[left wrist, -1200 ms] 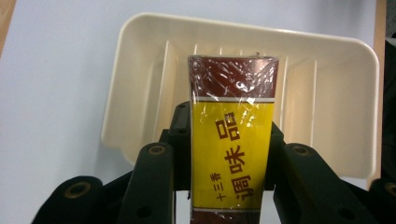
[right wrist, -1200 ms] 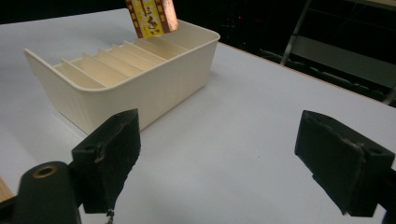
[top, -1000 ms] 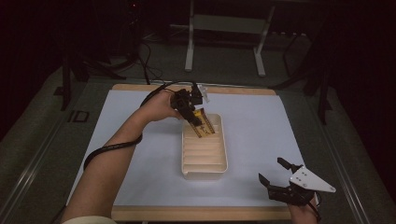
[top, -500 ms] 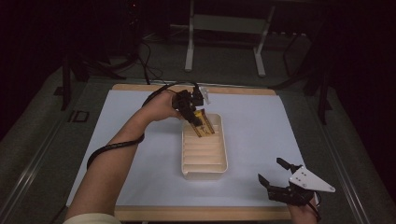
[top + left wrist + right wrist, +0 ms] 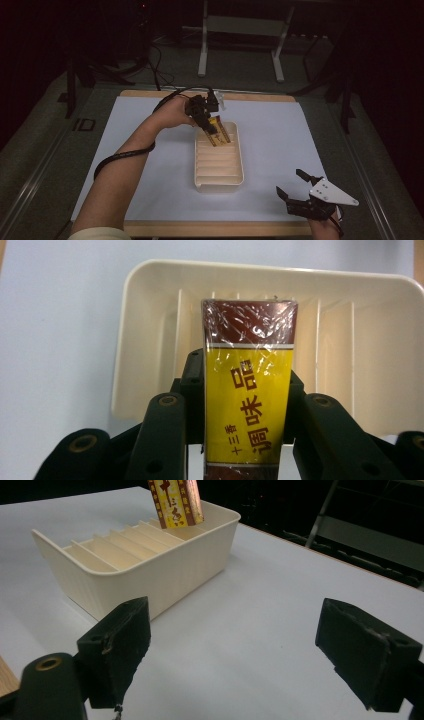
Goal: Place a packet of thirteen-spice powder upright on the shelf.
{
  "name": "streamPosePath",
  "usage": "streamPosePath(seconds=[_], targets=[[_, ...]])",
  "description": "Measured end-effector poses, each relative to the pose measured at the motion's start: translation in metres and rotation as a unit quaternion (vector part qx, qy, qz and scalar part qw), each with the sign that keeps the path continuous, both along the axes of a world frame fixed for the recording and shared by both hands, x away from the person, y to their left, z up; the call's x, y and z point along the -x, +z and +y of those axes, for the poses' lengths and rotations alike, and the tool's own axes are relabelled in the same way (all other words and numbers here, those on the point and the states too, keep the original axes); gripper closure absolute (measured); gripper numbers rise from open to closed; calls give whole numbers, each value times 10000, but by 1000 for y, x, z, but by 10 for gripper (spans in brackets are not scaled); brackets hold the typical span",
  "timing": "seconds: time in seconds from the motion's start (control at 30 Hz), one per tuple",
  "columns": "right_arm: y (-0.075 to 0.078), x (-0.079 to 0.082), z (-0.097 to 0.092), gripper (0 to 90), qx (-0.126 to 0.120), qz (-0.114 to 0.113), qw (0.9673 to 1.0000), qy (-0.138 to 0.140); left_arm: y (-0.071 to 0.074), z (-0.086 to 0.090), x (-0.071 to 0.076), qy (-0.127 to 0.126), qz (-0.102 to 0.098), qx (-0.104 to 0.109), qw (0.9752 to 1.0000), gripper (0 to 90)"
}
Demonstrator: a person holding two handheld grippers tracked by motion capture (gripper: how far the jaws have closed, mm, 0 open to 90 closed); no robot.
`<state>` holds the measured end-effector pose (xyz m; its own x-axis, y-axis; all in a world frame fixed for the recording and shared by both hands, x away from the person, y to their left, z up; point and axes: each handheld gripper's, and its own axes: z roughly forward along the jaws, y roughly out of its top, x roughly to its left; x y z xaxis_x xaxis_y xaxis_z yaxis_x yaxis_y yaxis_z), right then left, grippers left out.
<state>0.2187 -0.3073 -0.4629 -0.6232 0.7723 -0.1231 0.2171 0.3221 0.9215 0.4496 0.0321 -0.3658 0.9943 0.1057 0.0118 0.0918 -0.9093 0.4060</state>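
A dim room surrounds a wooden table [image 5: 150,228] covered by a pale blue-white sheet [image 5: 280,145], with metal stand legs [image 5: 202,55] on the dark floor behind it.

The left gripper [image 5: 207,122] has its jaws pressed against the two sides of a yellow and dark red seasoning packet [image 5: 247,390], wrapped in clear film and printed with red characters. In the left gripper view the packet runs straight up between the black jaws, its red end reaching over the ribbed floor of a cream plastic tray [image 5: 150,300]. In the high view the packet [image 5: 220,134] leans tilted at the far end of the tray [image 5: 239,177], which sits near the middle of the sheet and is divided by low ribs into narrow slots. In which slot its lower end sits cannot be told.

The right gripper [image 5: 295,192] hovers at the near right corner of the sheet, well apart from the tray, jaws spread wide with nothing between them. In the right gripper view they frame bare sheet, with the tray [image 5: 165,580] and packet [image 5: 175,502] beyond.
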Motion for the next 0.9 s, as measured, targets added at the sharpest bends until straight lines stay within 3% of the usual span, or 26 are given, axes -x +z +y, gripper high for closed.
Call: streamPosePath(seconds=[0.2, 0.27, 0.6, 0.67, 0.77, 0.9], targets=[[0, 0, 0, 145, -2, 3, 10000, 19, -2, 0, -2, 60, -11, -45, 10000, 682], [0, 0, 0, 145, 3, 10, 10000, 20, -2, 0, -2, 23, 43, 36, 10000, 682], [0, 0, 1, 145, 18, 22, 10000, 31, -3, -4, 4, -172, -23, -22, 9998, 682], [0, -1, 1, 145, 24, 21, 10000, 37, -3, -4, 4, -166, 93, -27, 9998, 682], [0, 0, 1, 146, 27, 19, 10000, 42, -2, -3, 1, -88, -39, -71, 9999, 682], [0, 0, 1, 145, 23, 10, 10000, 45, 0, 0, -2, -22, -32, 36, 10000, 682]])
